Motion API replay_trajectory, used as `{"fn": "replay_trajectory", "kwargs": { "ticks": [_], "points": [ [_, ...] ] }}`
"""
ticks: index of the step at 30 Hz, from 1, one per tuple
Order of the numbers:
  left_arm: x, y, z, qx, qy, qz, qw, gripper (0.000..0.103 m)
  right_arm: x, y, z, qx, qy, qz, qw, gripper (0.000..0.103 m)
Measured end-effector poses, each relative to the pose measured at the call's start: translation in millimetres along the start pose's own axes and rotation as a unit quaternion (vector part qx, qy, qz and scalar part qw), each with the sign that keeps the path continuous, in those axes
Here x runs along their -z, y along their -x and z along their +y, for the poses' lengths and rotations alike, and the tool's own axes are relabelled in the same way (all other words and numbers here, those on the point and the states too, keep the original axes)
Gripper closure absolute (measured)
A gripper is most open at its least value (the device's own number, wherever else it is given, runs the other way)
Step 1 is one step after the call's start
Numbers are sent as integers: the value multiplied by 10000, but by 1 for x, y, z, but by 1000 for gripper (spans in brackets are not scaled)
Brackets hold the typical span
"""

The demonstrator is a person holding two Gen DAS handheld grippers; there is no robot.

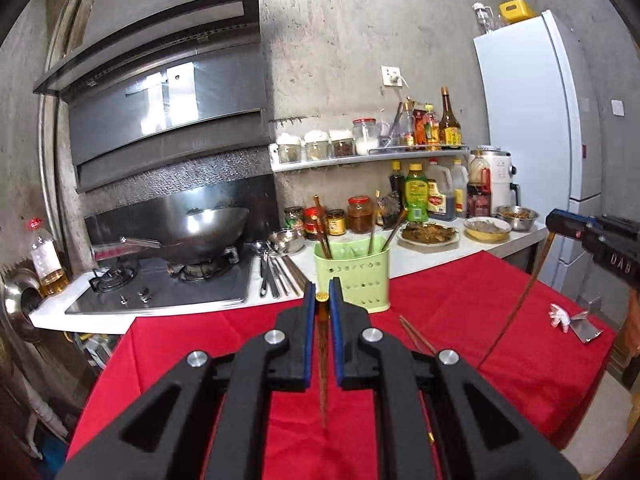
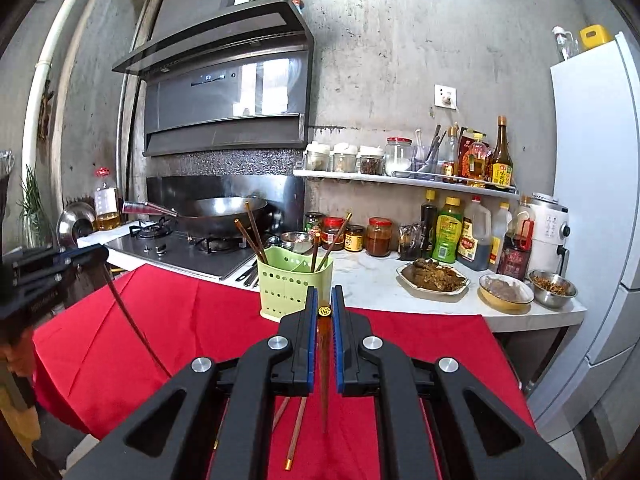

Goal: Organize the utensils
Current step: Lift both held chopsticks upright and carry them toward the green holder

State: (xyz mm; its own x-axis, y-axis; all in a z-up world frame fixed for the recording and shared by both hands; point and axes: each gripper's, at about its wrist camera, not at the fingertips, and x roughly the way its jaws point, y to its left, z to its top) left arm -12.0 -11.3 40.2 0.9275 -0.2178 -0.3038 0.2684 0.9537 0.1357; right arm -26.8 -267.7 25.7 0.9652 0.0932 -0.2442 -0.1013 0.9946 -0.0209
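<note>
On the far left a wok [image 1: 208,232] sits on the stove [image 1: 168,288], with loose metal cutlery [image 1: 276,272] lying on the counter just beside it. The left gripper [image 1: 321,300] is nearly shut, its blue pads clamping a brown chopstick [image 1: 322,364] that points back toward the camera above the red tablecloth [image 1: 460,320]. Just past its tips stands the green holder [image 1: 352,276], with several chopsticks upright inside. More chopsticks [image 2: 296,432] lie flat on the cloth. The right gripper [image 2: 324,304] is likewise closed tight on a second chopstick [image 2: 325,364], gold-capped end forward, near the holder [image 2: 294,284]. Plates of food [image 2: 434,276] stand on the counter to the right.
</note>
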Motion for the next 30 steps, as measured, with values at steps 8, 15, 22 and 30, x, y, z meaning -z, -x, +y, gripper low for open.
{"fn": "replay_trajectory", "kwargs": {
  "ticks": [8,15,22,30],
  "points": [
    [10,-3,2,-62,30,97,9999,96,8,-22,2,-14,34,292,9996,95],
    [41,-31,4,16,116,820,9966,96,39,-41,15,73,291,617,9976,96],
    [66,-53,4,25,214,1356,9905,96,55,-54,19,36,338,899,9954,96],
    [65,-57,2,42,181,1385,9902,96,66,-67,22,87,432,1118,9928,96]
  ]
}}
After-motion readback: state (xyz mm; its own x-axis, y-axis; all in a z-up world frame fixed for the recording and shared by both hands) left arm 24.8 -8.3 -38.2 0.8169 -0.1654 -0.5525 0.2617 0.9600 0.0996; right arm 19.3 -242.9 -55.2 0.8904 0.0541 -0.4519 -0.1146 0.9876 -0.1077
